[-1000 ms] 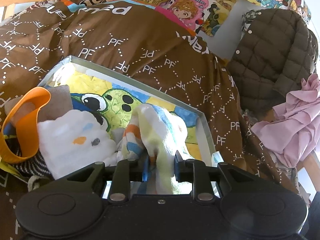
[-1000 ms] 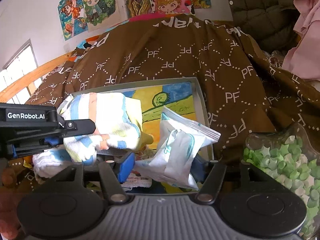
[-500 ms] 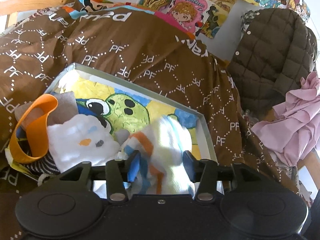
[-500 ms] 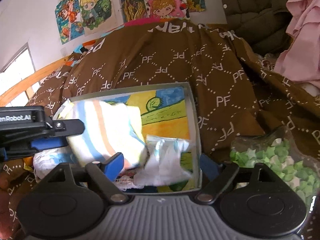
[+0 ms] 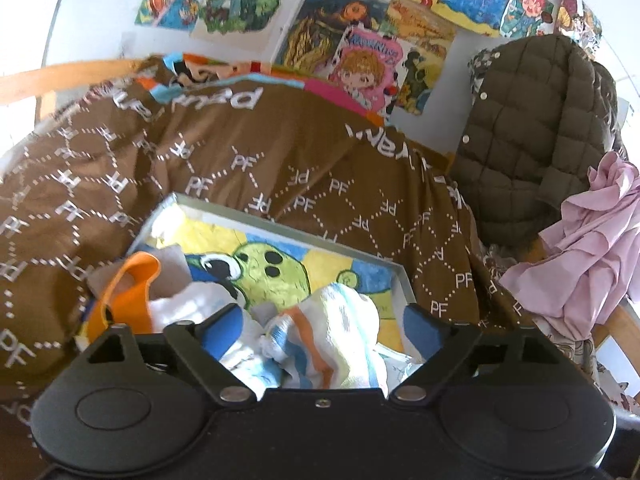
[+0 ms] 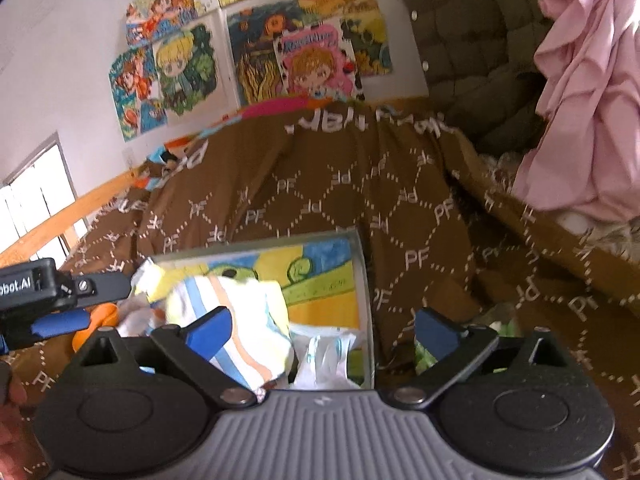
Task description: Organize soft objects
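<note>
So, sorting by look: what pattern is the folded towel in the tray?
Blue, orange, yellow stripes on white towel; right wrist view.

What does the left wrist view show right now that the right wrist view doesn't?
Only the left wrist view shows the orange strap looped at the tray's left end, with a white cloth beside it. Only the right wrist view shows the left gripper from outside, the white packet at the tray's right end and the window. Both show the tray, the striped towel lying in it, the brown blanket, and open jaws, having just been opening, gripping nothing.
</note>
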Demonstrator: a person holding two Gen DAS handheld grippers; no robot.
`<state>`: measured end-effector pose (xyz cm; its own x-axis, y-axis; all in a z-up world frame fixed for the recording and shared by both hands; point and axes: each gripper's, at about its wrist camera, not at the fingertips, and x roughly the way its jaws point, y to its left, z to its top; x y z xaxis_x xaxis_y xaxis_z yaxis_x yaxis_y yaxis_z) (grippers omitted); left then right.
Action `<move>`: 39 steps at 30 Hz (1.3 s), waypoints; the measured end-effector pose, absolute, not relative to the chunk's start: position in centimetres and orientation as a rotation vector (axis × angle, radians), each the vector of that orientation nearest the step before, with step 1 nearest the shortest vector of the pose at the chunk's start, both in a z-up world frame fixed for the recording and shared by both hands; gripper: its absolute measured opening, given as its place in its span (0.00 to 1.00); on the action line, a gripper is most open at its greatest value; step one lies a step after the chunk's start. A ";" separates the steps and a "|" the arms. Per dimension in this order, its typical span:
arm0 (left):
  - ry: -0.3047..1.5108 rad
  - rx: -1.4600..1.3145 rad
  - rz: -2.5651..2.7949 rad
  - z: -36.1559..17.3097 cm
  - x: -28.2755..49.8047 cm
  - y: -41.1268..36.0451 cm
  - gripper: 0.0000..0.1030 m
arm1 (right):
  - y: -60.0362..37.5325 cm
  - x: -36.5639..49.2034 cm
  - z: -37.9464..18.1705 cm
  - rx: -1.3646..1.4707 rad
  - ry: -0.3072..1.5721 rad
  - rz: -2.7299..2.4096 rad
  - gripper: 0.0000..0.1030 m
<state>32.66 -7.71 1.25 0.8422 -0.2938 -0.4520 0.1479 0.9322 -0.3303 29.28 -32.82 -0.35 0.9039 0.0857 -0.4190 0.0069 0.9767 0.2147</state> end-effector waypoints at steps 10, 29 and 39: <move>0.430 -0.219 -0.208 3.6 27.3 -7.6 0.97 | -32.3 24.0 4.2 0.137 0.307 0.027 1.00; 0.285 -0.162 -0.185 6.2 20.5 -8.0 0.99 | -31.5 18.4 6.6 0.081 0.195 0.006 1.00; 0.255 -0.135 -0.181 6.7 19.5 -8.4 0.99 | -31.8 17.5 6.6 0.097 0.182 -0.002 1.00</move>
<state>19.47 -8.37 6.70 0.9516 -0.1949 -0.2375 0.1609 0.9747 -0.1553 17.53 -31.77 6.64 0.9835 0.0066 -0.1806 0.0110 0.9953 0.0963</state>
